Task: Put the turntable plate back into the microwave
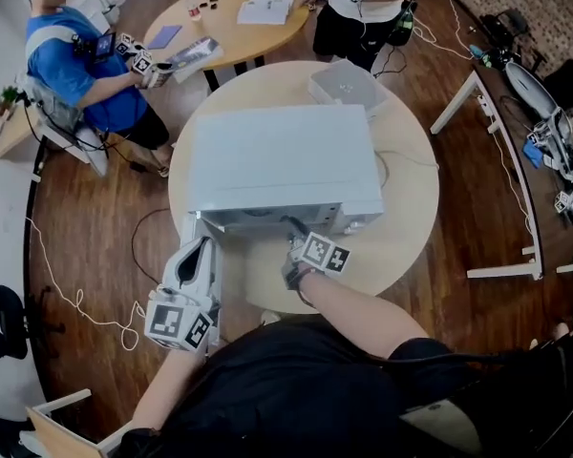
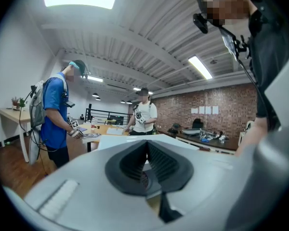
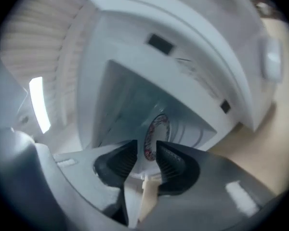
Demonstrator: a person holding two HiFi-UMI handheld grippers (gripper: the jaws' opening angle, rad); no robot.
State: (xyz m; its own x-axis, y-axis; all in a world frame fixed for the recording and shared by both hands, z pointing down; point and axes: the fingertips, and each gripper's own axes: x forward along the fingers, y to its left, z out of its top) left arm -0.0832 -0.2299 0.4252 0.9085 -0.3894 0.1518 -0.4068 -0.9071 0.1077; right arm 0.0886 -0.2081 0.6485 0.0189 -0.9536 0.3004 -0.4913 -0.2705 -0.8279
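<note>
Right gripper view: right gripper point(image 3: 146, 144) has its jaws apart with a clear gap and nothing pinched. The turntable plate point(image 3: 154, 129) shows through that gap, lined up with it but beyond the fingertips, not between the pads. The plate is inside the open cavity of the microwave point(image 3: 183, 57), pale with a dark reddish patterned rim; the frame is rolled, so it reads as a tilted ellipse. I can't tell from here whether it sits flat on the cavity floor. Head view: the microwave point(image 1: 282, 165) is on the round table point(image 1: 401, 218), front facing the person. The right gripper point(image 1: 294, 232) is at the front opening, right of centre, with its marker cube just outside. The plate isn't visible in head view because the microwave top covers it. The left gripper point(image 1: 201, 246) is at the front left corner of the microwave. Left gripper view: left gripper point(image 2: 145, 146) has its jaws clenched tip to tip and empty, aimed over the white top toward two people at another table.
</note>
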